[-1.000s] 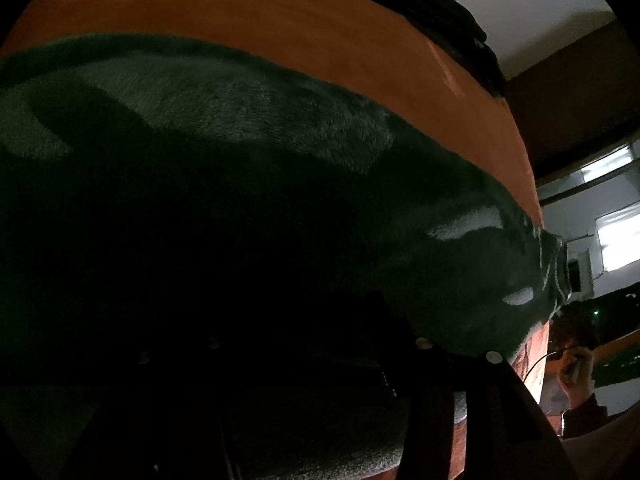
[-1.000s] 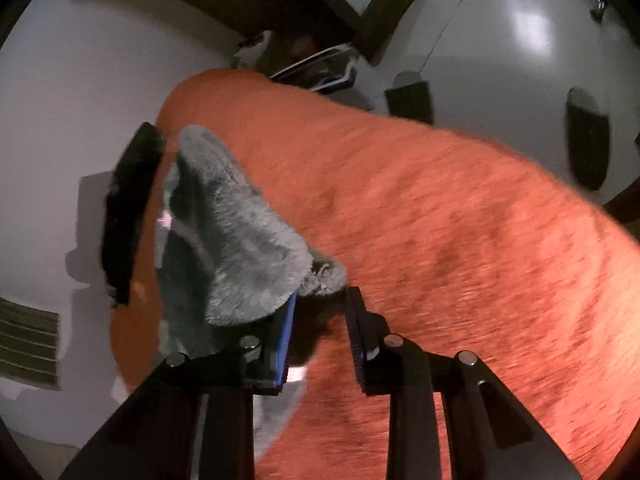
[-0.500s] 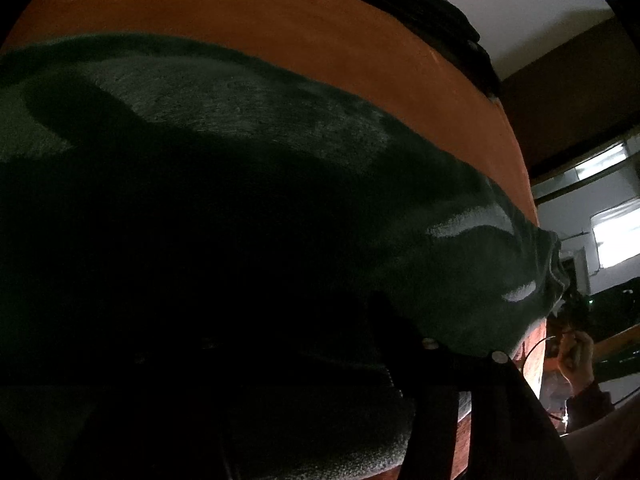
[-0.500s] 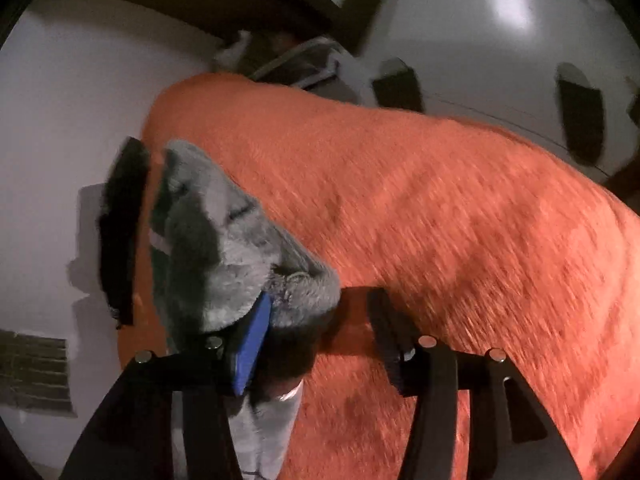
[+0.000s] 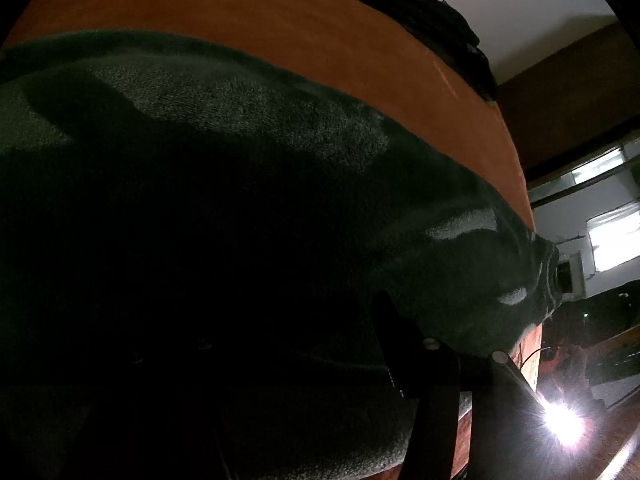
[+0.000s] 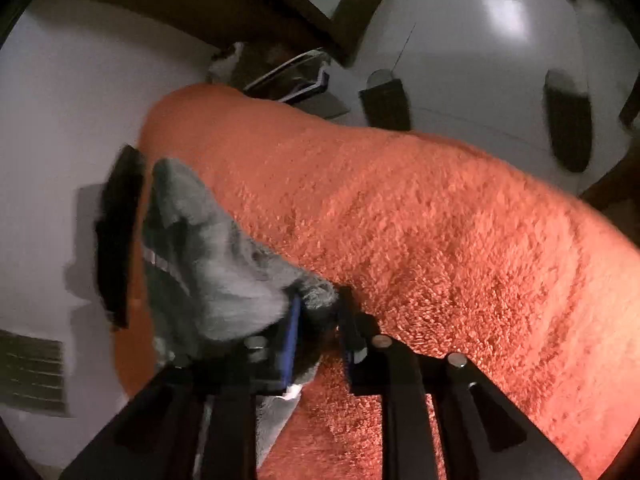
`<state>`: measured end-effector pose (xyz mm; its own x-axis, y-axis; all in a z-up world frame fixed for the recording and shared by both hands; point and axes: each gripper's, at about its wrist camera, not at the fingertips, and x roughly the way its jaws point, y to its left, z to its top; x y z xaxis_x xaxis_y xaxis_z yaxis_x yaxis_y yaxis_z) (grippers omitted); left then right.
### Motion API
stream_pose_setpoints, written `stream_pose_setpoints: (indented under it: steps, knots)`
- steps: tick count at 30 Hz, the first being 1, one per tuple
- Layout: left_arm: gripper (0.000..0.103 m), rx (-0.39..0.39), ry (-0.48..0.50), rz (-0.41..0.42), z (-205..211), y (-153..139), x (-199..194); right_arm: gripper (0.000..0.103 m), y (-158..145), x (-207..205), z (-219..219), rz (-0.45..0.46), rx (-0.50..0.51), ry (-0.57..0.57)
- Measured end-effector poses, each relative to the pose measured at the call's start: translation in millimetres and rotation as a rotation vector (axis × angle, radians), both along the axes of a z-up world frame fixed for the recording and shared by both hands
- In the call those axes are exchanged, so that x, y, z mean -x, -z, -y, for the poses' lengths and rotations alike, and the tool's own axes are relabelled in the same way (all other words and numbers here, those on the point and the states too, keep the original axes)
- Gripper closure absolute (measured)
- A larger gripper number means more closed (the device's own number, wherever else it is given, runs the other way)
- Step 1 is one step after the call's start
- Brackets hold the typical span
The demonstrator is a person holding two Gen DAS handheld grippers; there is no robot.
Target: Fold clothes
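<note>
Right tongs (image 6: 320,312) closing on grey fleece garment (image 6: 212,264) over orange blanket (image 6: 440,240)

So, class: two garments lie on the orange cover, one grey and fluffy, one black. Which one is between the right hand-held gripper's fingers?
The grey fluffy garment: the closing right hand-held gripper has its edge between the fingers. The black garment lies apart.

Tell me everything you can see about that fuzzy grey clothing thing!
The fuzzy grey fleece garment looks soft and plush, with a thick pile and a pale strip along one edge. It lies spread across the orange shaggy cover, reaching one end of it, beside a black folded item. One bunched corner sits between the fingers of the right gripper, whose jaws are closing on it. In the left wrist view the garment looks dark green-grey and is mostly in shadow, filling the picture.
</note>
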<state>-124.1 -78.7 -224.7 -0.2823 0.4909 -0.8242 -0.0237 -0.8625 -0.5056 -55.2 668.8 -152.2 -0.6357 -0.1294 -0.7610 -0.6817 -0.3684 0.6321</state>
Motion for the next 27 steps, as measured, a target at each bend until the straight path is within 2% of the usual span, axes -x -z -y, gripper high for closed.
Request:
stream_pose_setpoints:
  steps: [1, 3, 5, 8, 11, 13, 14, 15, 18, 20, 21, 23, 25, 26, 27]
  knots:
    - [0.046, -0.004, 0.001, 0.002, 1.3, -0.4, -0.7, 0.077, -7.7, -4.2, -1.1, -0.004, -0.037, 0.004]
    - [0.046, -0.013, -0.009, 0.006, 3.6, -0.3, -1.7, 0.05, -20.7, -12.3, -4.5, -0.027, -0.083, 0.015]
    - [0.046, -0.013, -0.012, 0.006, 3.4, -0.4, -1.8, 0.045, -23.1, -17.0, -11.4, -0.093, -0.026, 0.027]
    - [0.043, -0.002, -0.006, 0.002, 0.5, -0.7, -0.9, 0.046, -18.8, 3.5, -5.7, -0.012, -0.041, -0.074]
    - [0.039, 0.009, 0.0, 0.0, -0.6, -2.5, -1.4, 0.048, -5.7, 24.8, 2.1, 0.043, -0.006, -0.099]
    - [0.038, 0.018, 0.002, -0.002, -1.7, -3.7, -1.9, 0.074, -6.3, 27.3, 5.2, 0.071, -0.041, -0.089]
    - [0.038, 0.019, 0.002, -0.002, -1.9, -3.9, -2.1, 0.083, -9.8, 26.0, 6.9, 0.073, -0.06, -0.084]
    - [0.038, 0.015, 0.0, -0.002, -1.4, -4.3, -2.2, 0.086, -13.5, 24.3, 8.1, 0.07, -0.075, -0.073]
    - [0.038, -0.013, -0.014, 0.006, 3.8, -5.4, -2.4, 0.088, -39.2, 11.1, 14.9, 0.013, -0.126, -0.016]
    - [0.038, -0.026, -0.02, 0.004, 7.2, -4.6, -5.0, 0.088, -51.2, 11.4, 19.6, -0.002, -0.215, -0.064]
    - [0.038, -0.031, -0.021, 0.001, 9.2, -4.2, -6.6, 0.088, -46.3, 13.5, 17.2, 0.009, -0.222, -0.079]
    - [0.038, -0.026, -0.01, -0.01, 9.8, -5.1, -8.6, 0.088, -15.9, 13.7, 3.6, 0.025, -0.128, -0.073]
    - [0.038, -0.016, 0.004, -0.02, 9.6, -8.1, -10.6, 0.087, 10.8, 6.7, -9.2, -0.011, -0.017, -0.045]
    - [0.038, -0.011, 0.007, -0.024, 10.3, -10.4, -11.4, 0.084, 10.5, 1.0, -12.1, -0.043, 0.008, -0.045]
    - [0.038, -0.007, 0.006, -0.028, 11.8, -13.5, -12.7, 0.078, 2.0, -3.4, -13.6, -0.048, -0.014, -0.05]
